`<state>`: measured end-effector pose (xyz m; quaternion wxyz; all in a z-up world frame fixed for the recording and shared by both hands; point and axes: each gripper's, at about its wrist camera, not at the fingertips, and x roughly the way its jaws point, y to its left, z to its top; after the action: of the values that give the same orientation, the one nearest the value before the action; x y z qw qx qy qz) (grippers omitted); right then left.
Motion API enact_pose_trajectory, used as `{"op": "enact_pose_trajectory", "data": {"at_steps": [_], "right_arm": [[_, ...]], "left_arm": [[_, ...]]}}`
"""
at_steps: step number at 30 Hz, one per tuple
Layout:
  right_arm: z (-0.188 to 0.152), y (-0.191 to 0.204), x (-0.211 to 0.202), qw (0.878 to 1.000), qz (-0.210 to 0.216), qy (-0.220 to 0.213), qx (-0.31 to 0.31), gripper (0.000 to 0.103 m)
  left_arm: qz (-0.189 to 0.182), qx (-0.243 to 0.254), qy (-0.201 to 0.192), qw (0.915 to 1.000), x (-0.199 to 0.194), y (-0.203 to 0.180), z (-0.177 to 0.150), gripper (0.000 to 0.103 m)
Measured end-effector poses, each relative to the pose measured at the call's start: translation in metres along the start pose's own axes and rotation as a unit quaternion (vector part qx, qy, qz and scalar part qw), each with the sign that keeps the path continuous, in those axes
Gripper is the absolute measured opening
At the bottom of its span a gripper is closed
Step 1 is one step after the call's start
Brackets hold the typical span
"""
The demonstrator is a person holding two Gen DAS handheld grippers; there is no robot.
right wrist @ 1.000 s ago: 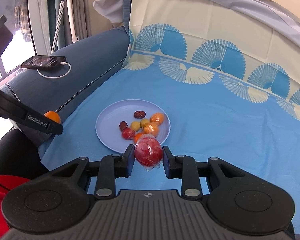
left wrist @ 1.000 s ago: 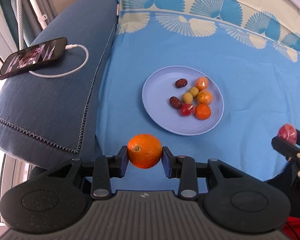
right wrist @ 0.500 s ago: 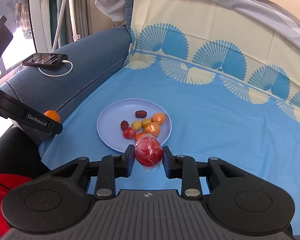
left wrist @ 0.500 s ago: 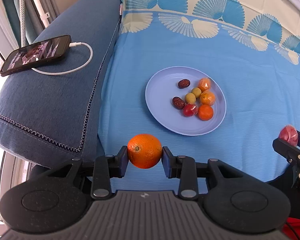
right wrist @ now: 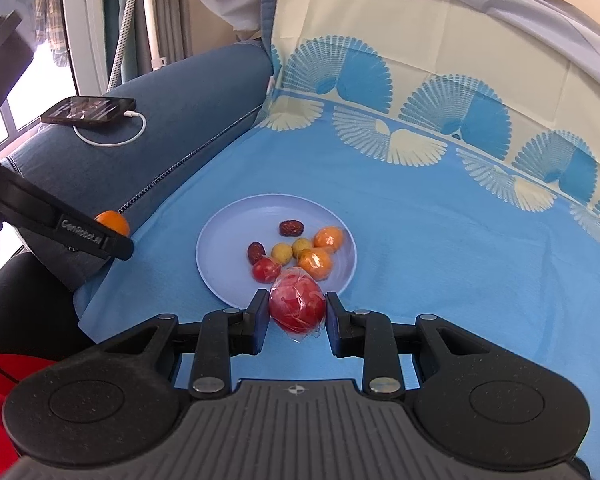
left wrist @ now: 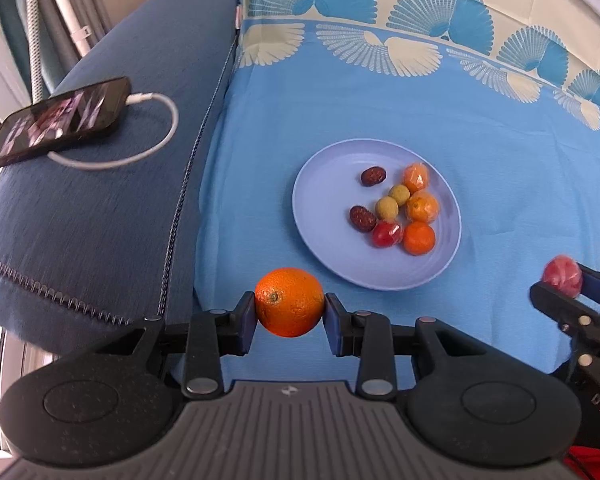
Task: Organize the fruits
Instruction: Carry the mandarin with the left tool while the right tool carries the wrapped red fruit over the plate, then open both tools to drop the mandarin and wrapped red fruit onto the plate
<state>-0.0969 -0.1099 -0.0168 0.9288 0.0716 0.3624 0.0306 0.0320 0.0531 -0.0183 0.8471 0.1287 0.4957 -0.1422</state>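
A sofa seat covered by a light-blue cloth with a fan-pattern border (left wrist: 380,112) fills the frame. At centre a round pale-blue plate (left wrist: 324,208) lies directly on it. On the dark-blue sofa arm (left wrist: 100,200), upper left, rests a black smartphone (left wrist: 60,120) with a white cable (left wrist: 156,148).

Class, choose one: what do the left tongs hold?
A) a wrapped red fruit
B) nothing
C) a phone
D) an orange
D: the left tongs are shut on the orange, short of the plate; the wrapped red fruit sits in the right tongs.

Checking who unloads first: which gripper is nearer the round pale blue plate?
Right gripper, at the plate's near rim. Left gripper sits short of it, left.
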Motion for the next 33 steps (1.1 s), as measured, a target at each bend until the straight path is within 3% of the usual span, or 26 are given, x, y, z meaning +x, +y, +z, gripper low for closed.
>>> {"op": "enact_pose_trajectory", "data": {"at_steps": [8,16,29,30,31,32,33], "right_arm": [[0.029,0.002,0.047,1.0,0.014,-0.001,-0.016,0.031],[0.043,-0.007,0.103,0.999,0.024,0.026,-0.021,0.031],[0.048,-0.016,0.167,0.997,0.041,0.055,-0.028,0.031],[0.049,-0.016,0.171,0.997,0.045,0.057,-0.031,0.032],[0.049,-0.016,0.174,0.996,0.051,0.062,-0.034,0.032],[0.051,-0.015,0.176,0.996,0.053,0.064,-0.038,0.046],[0.052,-0.015,0.177,0.996,0.049,0.067,-0.043,0.059]], "left_arm": [[-0.013,0.023,-0.004,0.9996,0.031,-0.017,0.04,0.039],[-0.014,0.04,0.011,0.999,0.077,-0.027,0.072,0.039],[-0.016,0.063,0.04,0.9971,0.137,-0.035,0.095,0.039],[-0.02,0.068,0.037,0.9968,0.138,-0.036,0.096,0.041],[-0.028,0.075,0.028,0.9964,0.136,-0.036,0.096,0.06],[-0.034,0.083,0.016,0.9958,0.133,-0.036,0.096,0.076],[-0.026,0.086,0.003,0.9959,0.128,-0.035,0.095,0.103]]}}
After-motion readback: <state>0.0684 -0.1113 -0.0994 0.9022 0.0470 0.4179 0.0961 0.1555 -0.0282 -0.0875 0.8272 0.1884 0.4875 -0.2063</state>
